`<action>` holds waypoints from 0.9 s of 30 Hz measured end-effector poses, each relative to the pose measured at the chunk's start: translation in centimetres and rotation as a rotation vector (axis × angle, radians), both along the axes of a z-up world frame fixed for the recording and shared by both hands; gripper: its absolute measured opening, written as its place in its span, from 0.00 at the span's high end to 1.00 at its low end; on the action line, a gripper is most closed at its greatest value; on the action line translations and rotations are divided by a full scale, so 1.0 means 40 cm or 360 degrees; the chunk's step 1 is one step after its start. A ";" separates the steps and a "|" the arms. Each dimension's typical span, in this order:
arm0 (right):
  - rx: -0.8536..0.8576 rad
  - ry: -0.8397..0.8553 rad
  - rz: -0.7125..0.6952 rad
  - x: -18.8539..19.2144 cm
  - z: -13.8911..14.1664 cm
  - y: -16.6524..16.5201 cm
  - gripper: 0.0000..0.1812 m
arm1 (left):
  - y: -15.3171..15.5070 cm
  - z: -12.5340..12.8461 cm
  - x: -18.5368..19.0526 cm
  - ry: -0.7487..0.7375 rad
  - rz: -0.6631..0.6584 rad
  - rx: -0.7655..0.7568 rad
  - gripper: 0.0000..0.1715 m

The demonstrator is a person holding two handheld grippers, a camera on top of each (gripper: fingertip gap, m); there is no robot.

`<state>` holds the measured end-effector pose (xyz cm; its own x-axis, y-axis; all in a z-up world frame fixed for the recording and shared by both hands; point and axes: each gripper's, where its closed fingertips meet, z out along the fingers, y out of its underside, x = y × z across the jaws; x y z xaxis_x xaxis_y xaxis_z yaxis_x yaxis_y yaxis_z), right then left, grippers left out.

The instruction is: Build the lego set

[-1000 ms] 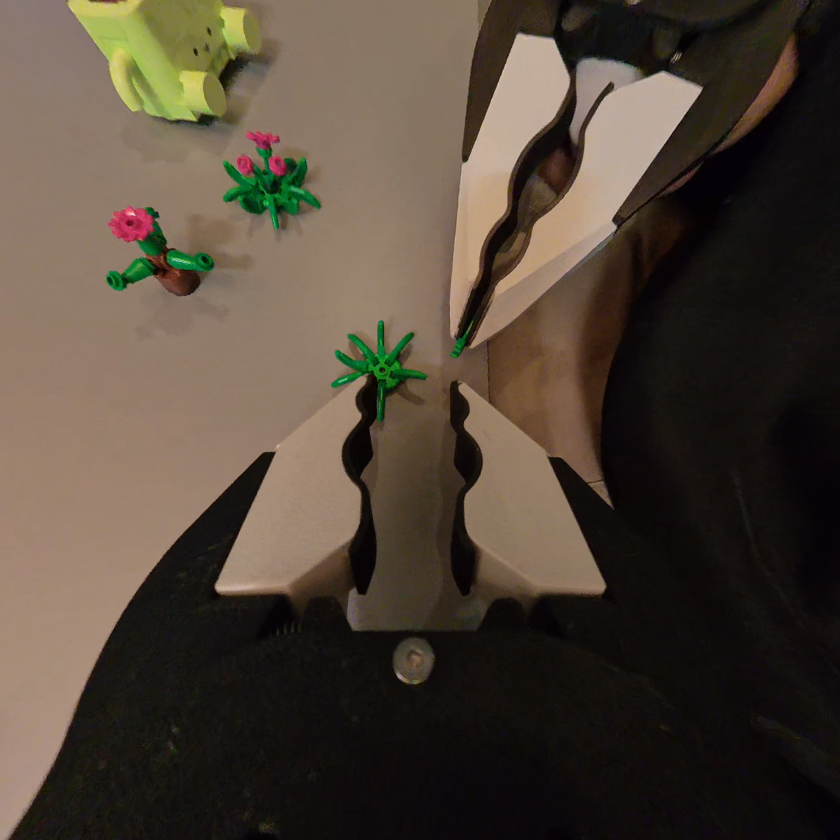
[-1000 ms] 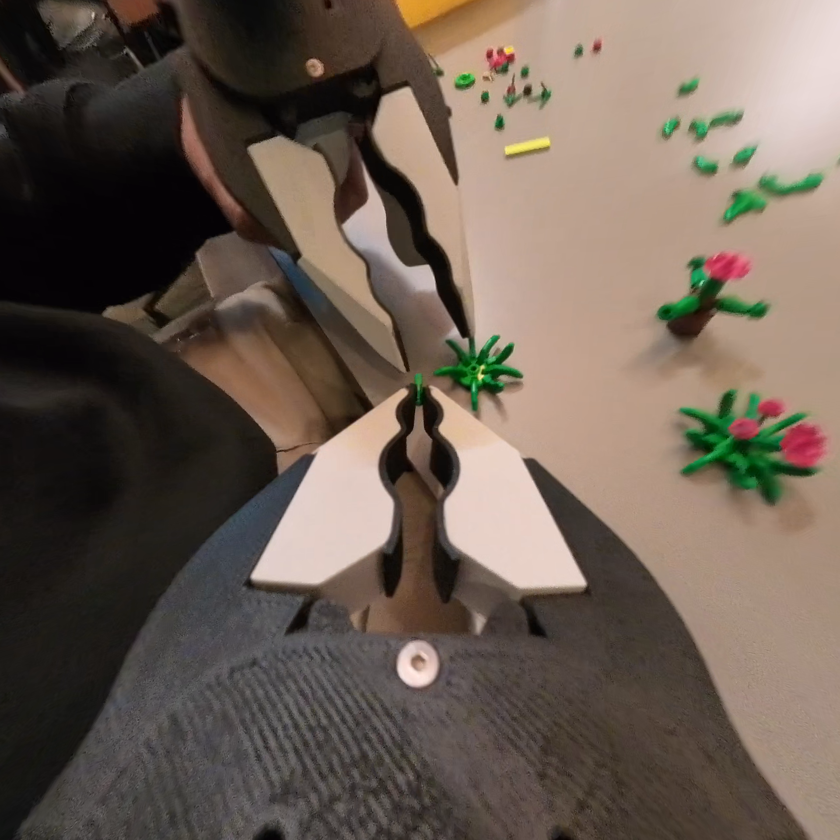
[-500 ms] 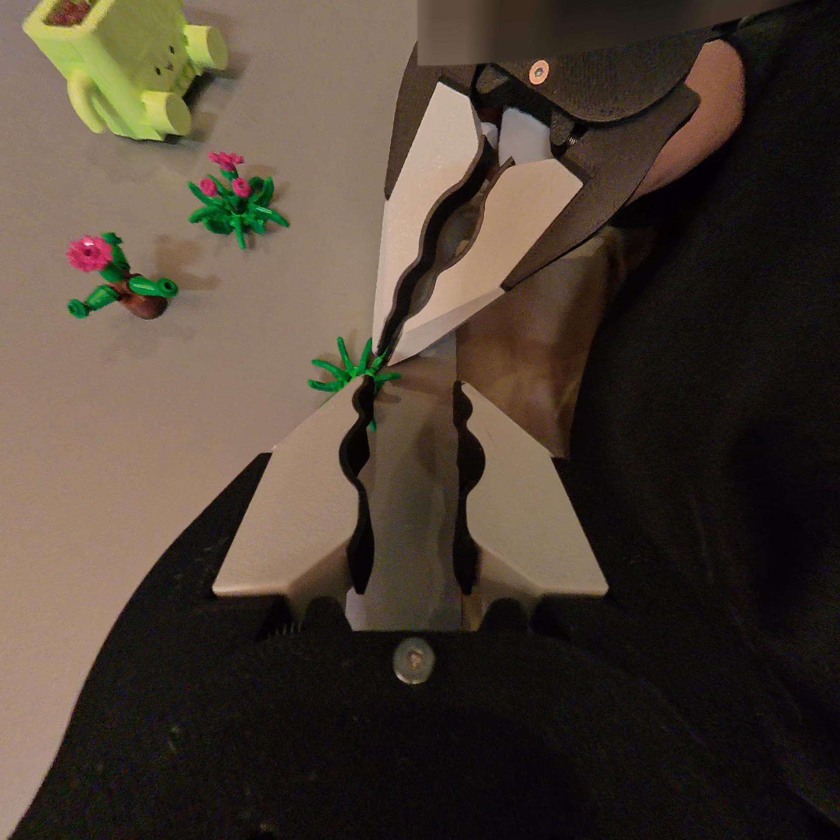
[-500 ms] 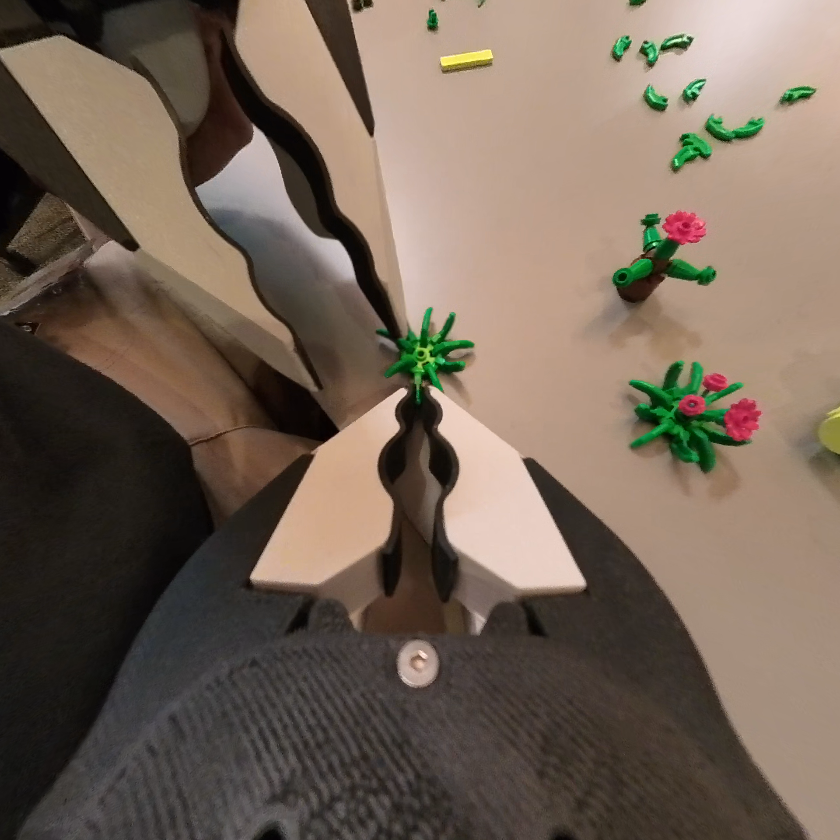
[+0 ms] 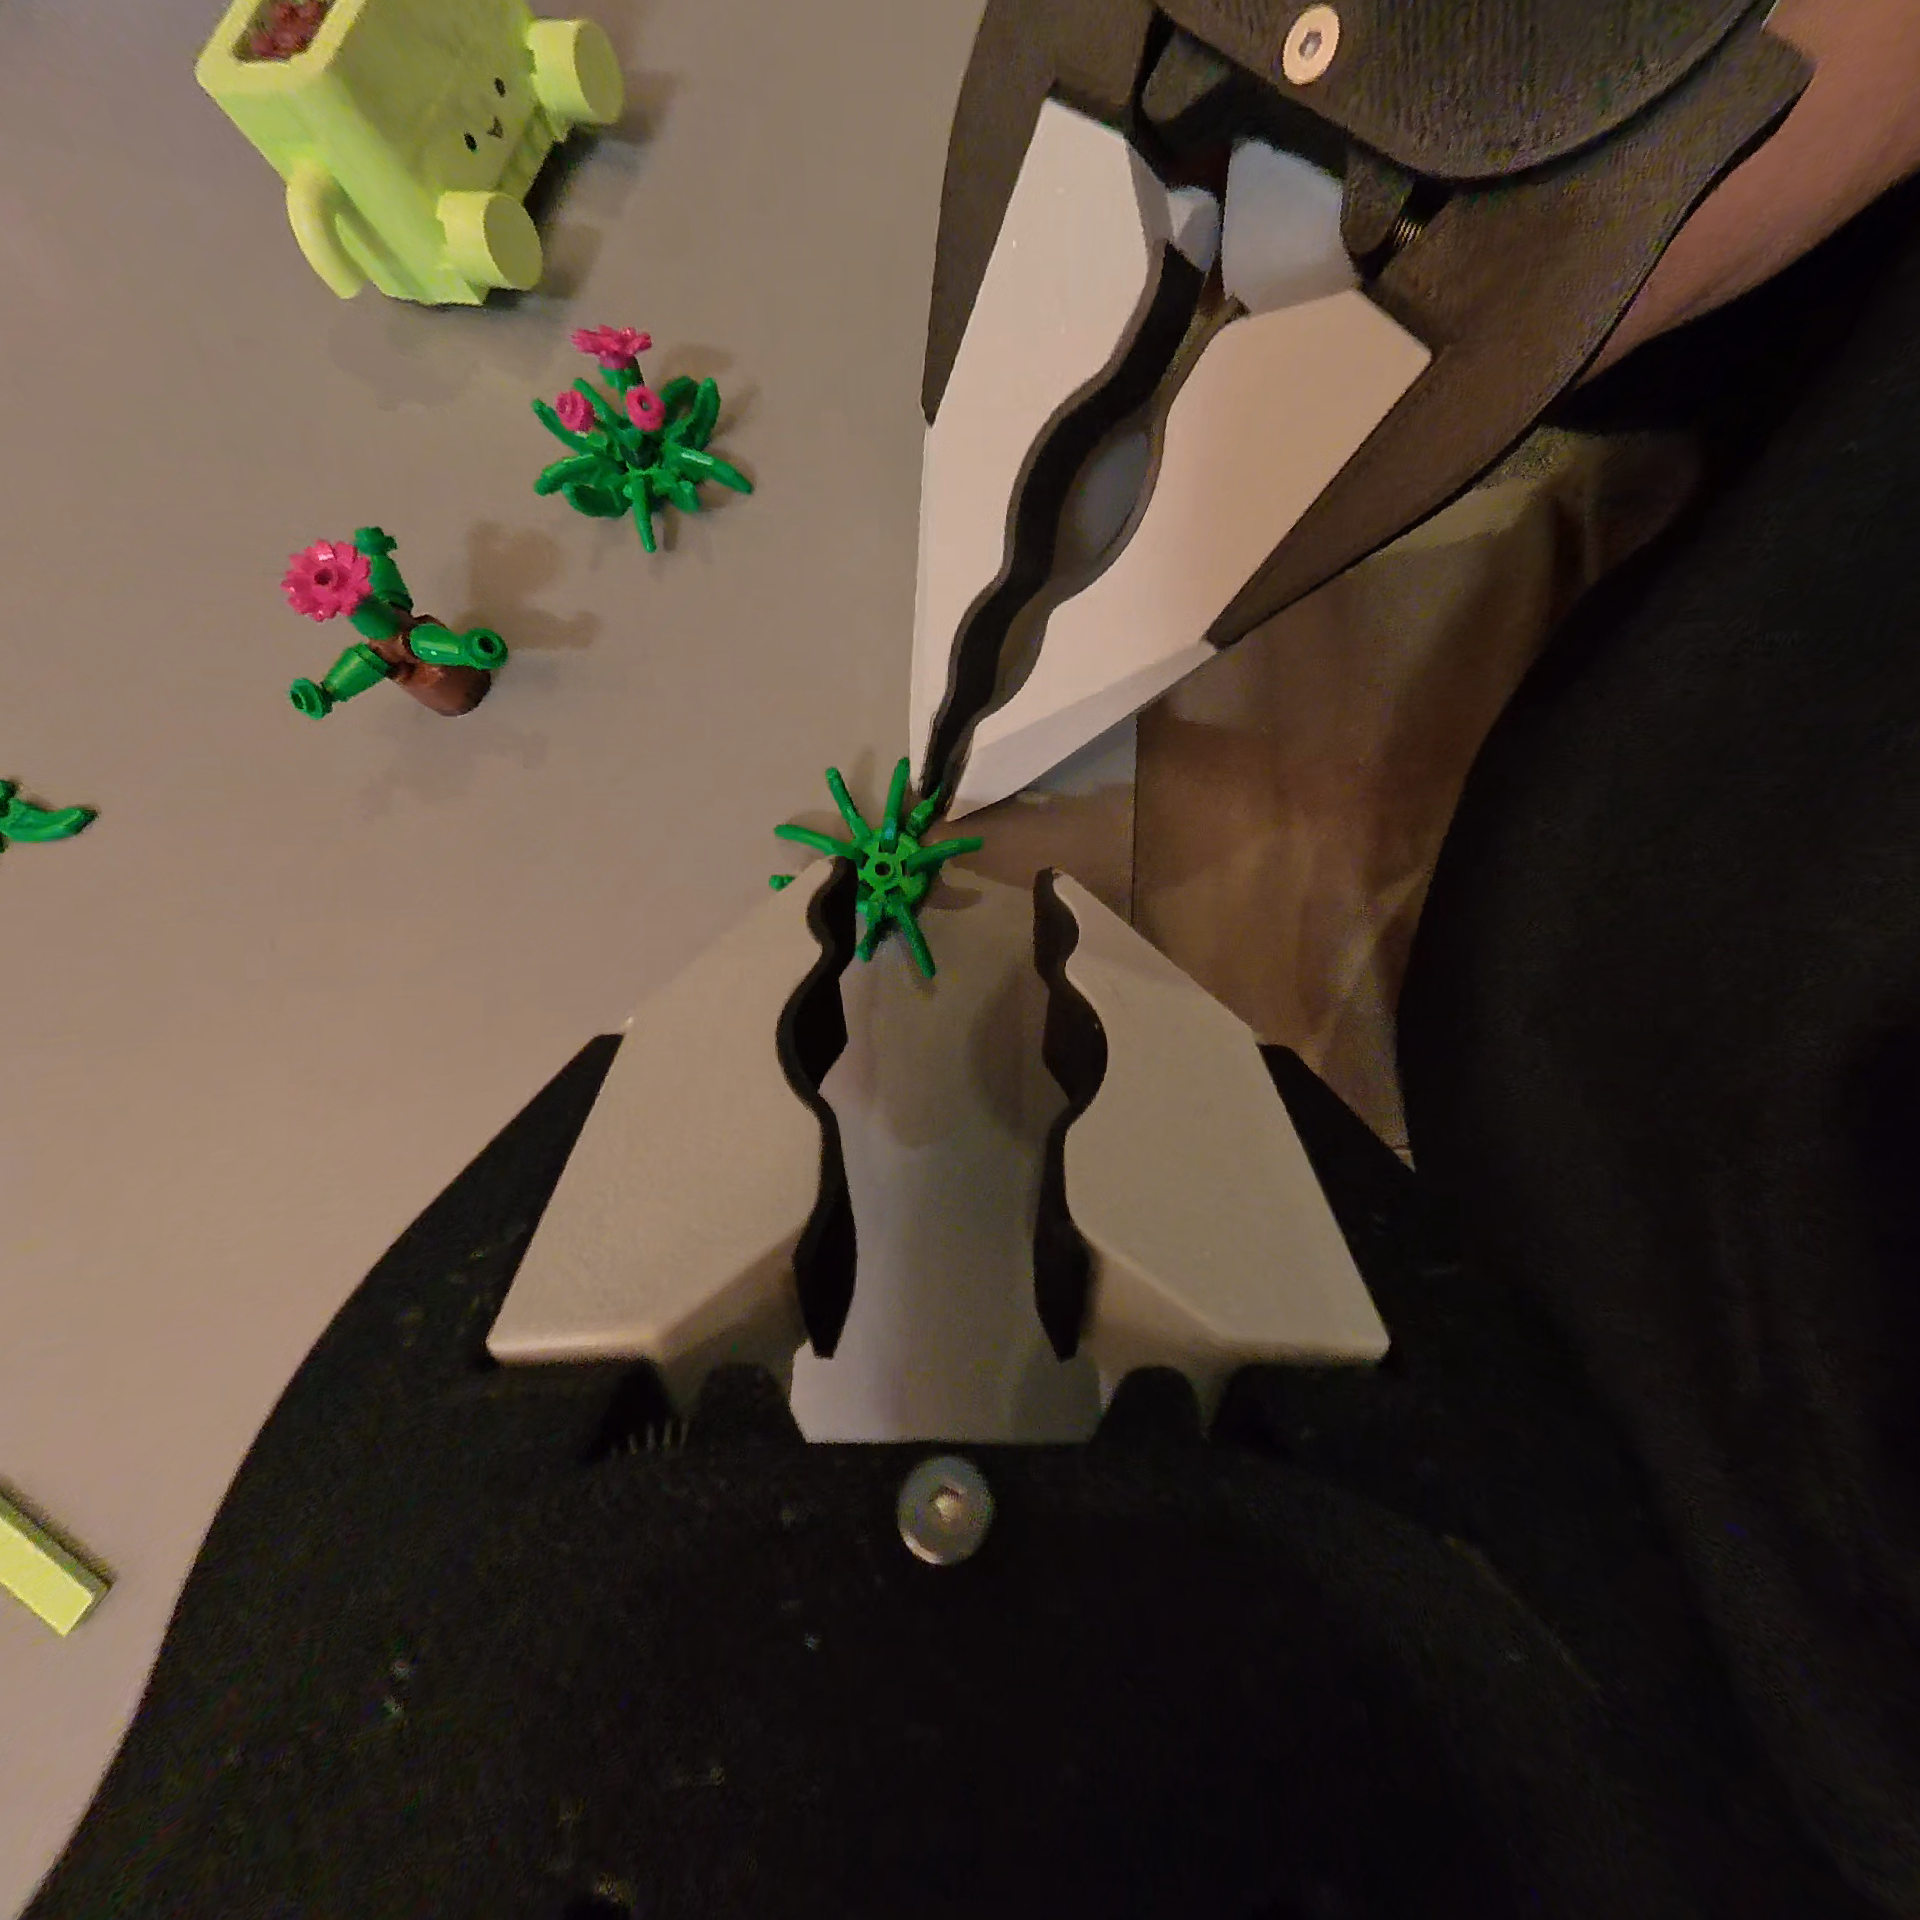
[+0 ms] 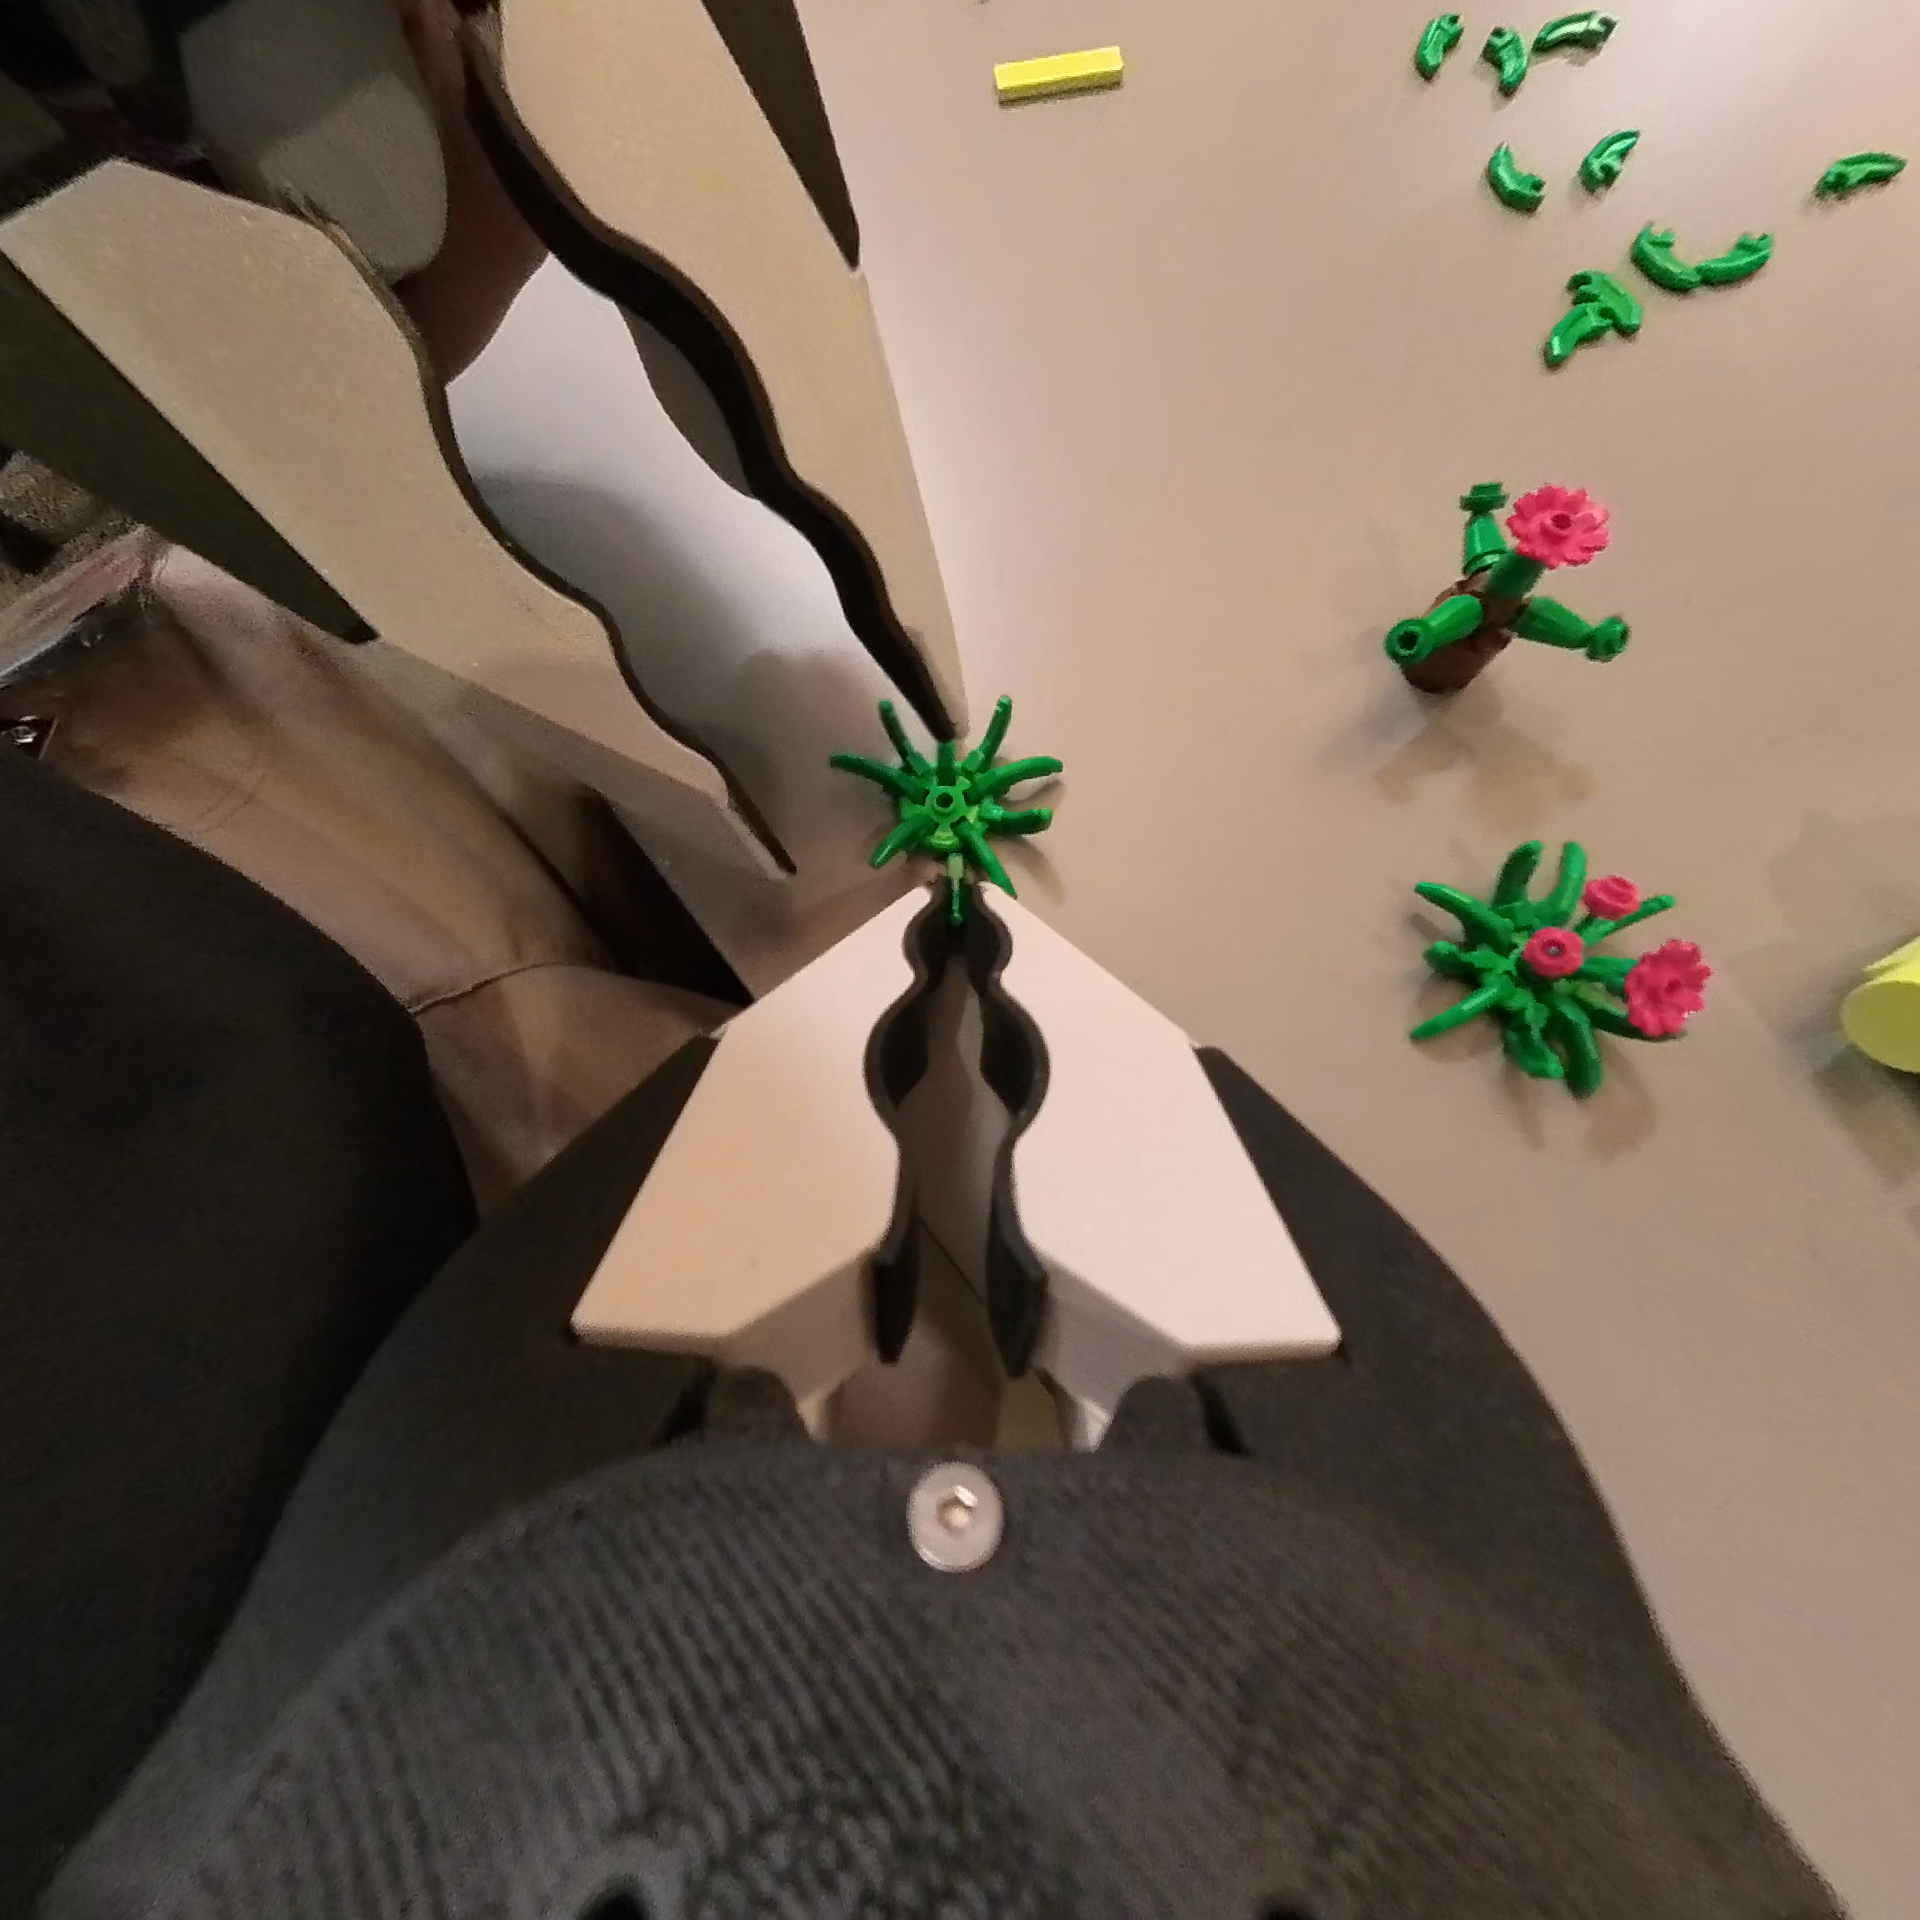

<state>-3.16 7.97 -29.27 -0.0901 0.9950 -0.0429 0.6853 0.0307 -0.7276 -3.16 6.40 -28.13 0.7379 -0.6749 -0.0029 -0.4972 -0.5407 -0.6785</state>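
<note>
A green spiky leaf piece (image 5: 888, 868) lies on the grey table (image 5: 312, 1039) near its edge. My left gripper (image 5: 935, 883) is open; its left fingertip (image 5: 816, 894) touches the piece, and the right fingertip stands apart from it. My right gripper (image 6: 951, 906) is shut on a small green stem (image 6: 954, 888) and holds the stem's end against the hub of the leaf piece (image 6: 940, 805). The right gripper (image 5: 932, 774) comes in from above in the left wrist view. The left gripper (image 6: 864, 795) shows open in the right wrist view.
A lime-green pot figure (image 5: 405, 156), a leafy plant with pink flowers (image 5: 634, 447) and a brown base with one pink flower (image 5: 395, 634) stand farther out. Loose green leaves (image 6: 1662, 260) and a yellow bar (image 6: 1060, 73) lie beyond. The table edge (image 5: 1132, 821) is right beside the leaf piece. Only a small space, under 4 cm, lies between the two pairs of fingers.
My right gripper has carried the stem from beside the leaf piece onto its hub. The left gripper has stayed open and closed in on the piece.
</note>
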 end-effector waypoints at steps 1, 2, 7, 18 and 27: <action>-0.0001 -0.0017 0.0008 0.001 0.000 0.000 1.00 | -0.003 -0.006 -0.001 0.0023 -0.0008 -0.0013 0.82; 0.0000 -0.0037 0.0013 0.002 0.000 0.000 1.00 | -0.006 -0.014 -0.001 0.0053 -0.0018 -0.0027 0.82; -0.0047 -0.0085 0.0030 -0.001 -0.001 -0.001 1.00 | -0.003 -0.024 0.010 0.0068 -0.0019 -0.0029 0.82; -0.0037 -0.0139 0.0050 -0.008 -0.001 0.001 1.00 | -0.002 -0.028 0.002 -0.0016 0.0060 -0.0115 0.82; -0.0033 -0.0136 0.0047 -0.012 -0.001 0.003 1.00 | -0.002 -0.024 0.002 -0.0102 0.0103 -0.0143 0.82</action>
